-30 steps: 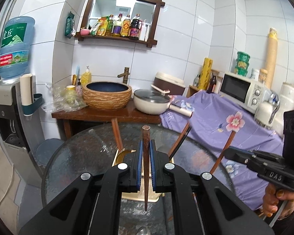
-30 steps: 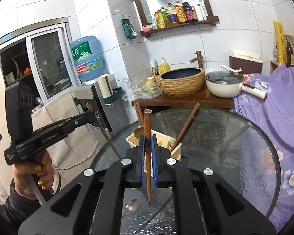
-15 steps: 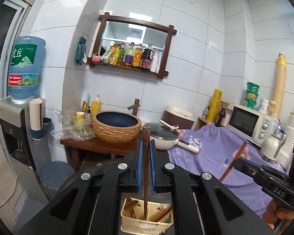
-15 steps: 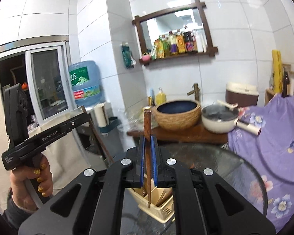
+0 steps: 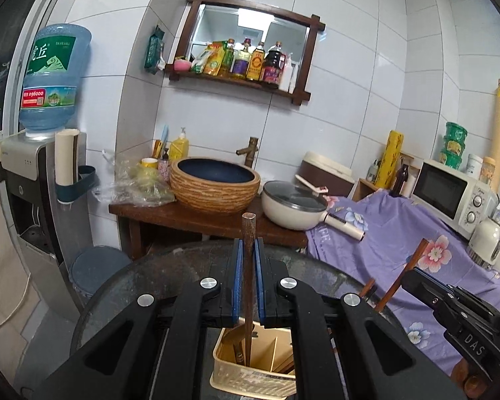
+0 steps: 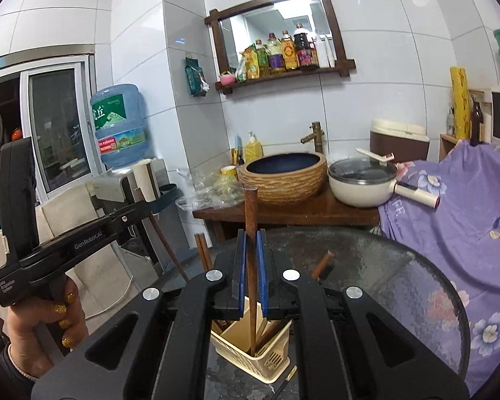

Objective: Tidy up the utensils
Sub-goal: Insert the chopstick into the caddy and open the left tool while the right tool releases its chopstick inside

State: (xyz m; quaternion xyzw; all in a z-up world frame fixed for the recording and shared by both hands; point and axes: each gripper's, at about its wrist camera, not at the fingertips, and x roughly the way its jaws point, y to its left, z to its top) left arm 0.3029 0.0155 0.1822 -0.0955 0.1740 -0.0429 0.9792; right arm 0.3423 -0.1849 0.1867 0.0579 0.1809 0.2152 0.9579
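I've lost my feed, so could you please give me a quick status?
Left gripper shut on a chopstick. Right gripper likewise. Both tips over the utensil basket. Nothing blocking.

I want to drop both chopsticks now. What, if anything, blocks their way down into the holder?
Nothing visible. Each chopstick hangs upright with its lower end already inside the cream holder. Other utensils lean in neighbouring slots, apparently clear of both tips.

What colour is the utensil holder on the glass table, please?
The utensil holder is cream-yellow plastic, seen best in the right wrist view.
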